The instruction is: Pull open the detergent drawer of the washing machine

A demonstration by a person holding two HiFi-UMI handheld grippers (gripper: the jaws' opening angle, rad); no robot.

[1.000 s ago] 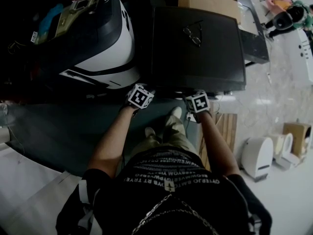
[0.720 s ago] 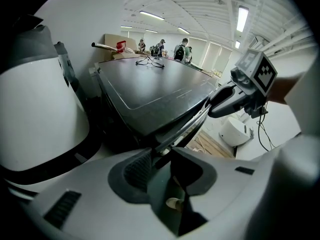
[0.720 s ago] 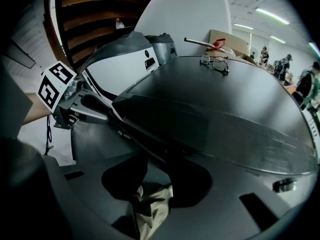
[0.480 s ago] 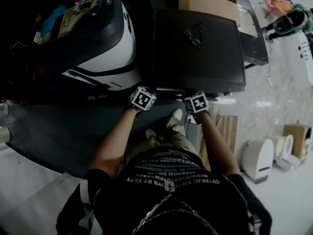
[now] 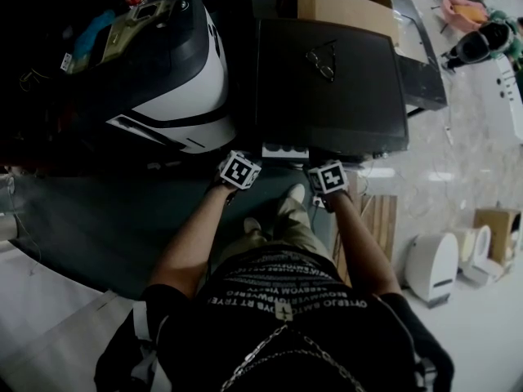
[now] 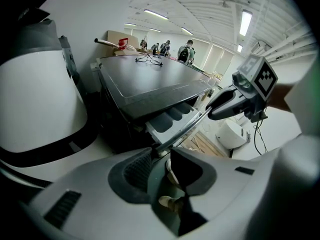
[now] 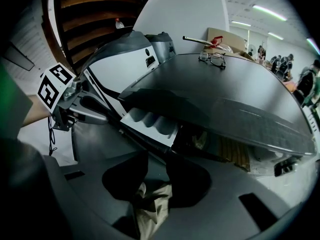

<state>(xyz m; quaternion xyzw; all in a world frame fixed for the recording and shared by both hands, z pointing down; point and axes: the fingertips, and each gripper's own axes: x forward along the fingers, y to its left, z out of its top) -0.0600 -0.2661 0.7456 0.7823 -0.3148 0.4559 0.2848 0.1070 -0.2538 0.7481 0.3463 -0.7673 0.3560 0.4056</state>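
Note:
The dark-topped washing machine (image 5: 327,80) stands in front of me. Its detergent drawer (image 5: 284,151) sticks out a little, with pale grey compartments (image 6: 172,119) showing. My left gripper (image 5: 243,167) is at the left end of the drawer's dark front bar, my right gripper (image 5: 325,173) at the right end. In the left gripper view the bar's end lies between the jaws of the left gripper (image 6: 161,156). In the right gripper view the bar runs into the narrow gap of the right gripper (image 7: 159,159), beside the drawer (image 7: 150,121). Both have closed slightly on the bar.
A pair of glasses (image 5: 323,60) lies on the machine's lid, with a cardboard box (image 5: 343,2) behind it. A white and black rounded machine (image 5: 180,80) stands close on the left. A wooden pallet (image 5: 380,215) and a white appliance (image 5: 431,264) sit on the floor at the right.
Both grippers have come back towards me, and the pale drawer, not seen a second ago, now pokes out from under the lid.

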